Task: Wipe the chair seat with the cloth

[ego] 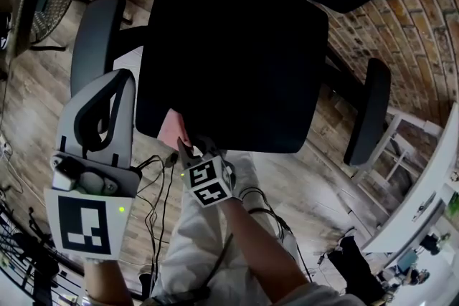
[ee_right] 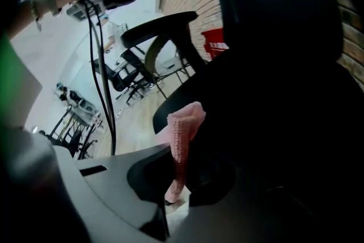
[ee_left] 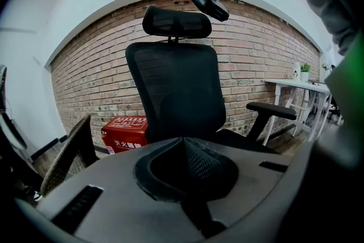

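Wooden floor (ego: 36, 104) underfoot, brick wall (ee_left: 256, 48) on the far side, and the black chair seat (ego: 237, 46) fills the middle of your head view. Your right gripper (ego: 188, 148) sits at the seat's near edge, jaws pinched tight on the pink cloth (ego: 173, 130). The right gripper view confirms it: the cloth (ee_right: 183, 128) stands up out of the clamped right gripper (ee_right: 173, 179) against the dark seat. Whether the cloth actually presses on the seat can't be told. Your left gripper (ego: 115, 86) hangs off the seat's near left corner, just beside the grey armrest (ego: 97, 36). Its own view shows its jaws together with nothing between them, the left gripper (ee_left: 183, 148) facing the chair's backrest (ee_left: 173, 88). A red box (ee_left: 125, 132) sits on the floor to the backrest's left.
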`<action>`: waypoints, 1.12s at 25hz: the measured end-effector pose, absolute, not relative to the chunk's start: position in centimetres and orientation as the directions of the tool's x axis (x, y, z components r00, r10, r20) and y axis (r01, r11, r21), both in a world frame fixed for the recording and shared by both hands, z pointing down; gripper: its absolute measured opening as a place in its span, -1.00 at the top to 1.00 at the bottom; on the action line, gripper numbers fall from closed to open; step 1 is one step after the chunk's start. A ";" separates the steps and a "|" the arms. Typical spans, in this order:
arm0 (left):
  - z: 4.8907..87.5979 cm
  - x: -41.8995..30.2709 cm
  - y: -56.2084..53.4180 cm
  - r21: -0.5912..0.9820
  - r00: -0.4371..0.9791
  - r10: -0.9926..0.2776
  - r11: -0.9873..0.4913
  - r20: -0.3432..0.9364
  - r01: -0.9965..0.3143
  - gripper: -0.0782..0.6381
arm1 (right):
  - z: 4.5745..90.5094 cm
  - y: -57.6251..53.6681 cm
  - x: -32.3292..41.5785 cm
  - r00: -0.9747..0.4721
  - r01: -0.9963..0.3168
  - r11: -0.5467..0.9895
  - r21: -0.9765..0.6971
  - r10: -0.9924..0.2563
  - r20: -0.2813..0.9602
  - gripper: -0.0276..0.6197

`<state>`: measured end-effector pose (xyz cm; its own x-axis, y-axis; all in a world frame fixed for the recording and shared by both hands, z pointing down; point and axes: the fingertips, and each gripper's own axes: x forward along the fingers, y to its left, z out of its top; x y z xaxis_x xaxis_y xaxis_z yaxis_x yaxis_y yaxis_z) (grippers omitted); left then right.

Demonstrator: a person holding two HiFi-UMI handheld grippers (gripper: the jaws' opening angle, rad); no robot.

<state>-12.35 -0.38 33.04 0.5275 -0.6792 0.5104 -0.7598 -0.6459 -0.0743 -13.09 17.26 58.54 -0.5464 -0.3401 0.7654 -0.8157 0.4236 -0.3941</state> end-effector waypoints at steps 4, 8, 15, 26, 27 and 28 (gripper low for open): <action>32.9 -12.8 -0.4 -0.075 0.522 -0.685 -0.639 0.508 -0.765 0.73 | 57.9 16.2 -16.9 -0.587 -0.753 0.539 -0.378 -0.289 0.757 0.75; 33.0 -12.8 -0.3 -0.083 0.526 -0.682 -0.647 0.509 -0.758 0.73 | 58.6 16.1 -16.9 -0.569 -0.751 0.554 -0.360 -0.267 0.777 0.75; 33.1 -12.3 0.0 -0.082 0.531 -0.678 -0.652 0.509 -0.753 0.73 | 60.1 18.8 -10.3 -0.476 -0.808 0.506 -0.301 -0.261 0.840 0.75; 32.9 -9.4 0.2 -0.068 0.563 -0.655 -0.680 0.504 -0.730 0.73 | 60.3 23.3 6.8 -0.233 -0.945 0.291 -0.148 -0.283 0.931 0.75; 33.0 -9.3 0.2 -0.066 0.566 -0.652 -0.683 0.505 -0.727 0.73 | 60.2 23.6 8.2 -0.211 -0.952 0.276 -0.132 -0.282 0.936 0.75; 33.0 -9.1 0.3 -0.064 0.569 -0.648 -0.686 0.506 -0.724 0.73 | 60.0 23.9 9.6 -0.190 -0.958 0.262 -0.116 -0.281 0.941 0.75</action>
<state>-9.11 0.27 33.01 0.5694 -0.6483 0.5055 -0.7243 -0.6864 -0.0644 9.63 23.94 60.03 -0.1901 -0.2810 0.9407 -0.9582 0.2616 -0.1156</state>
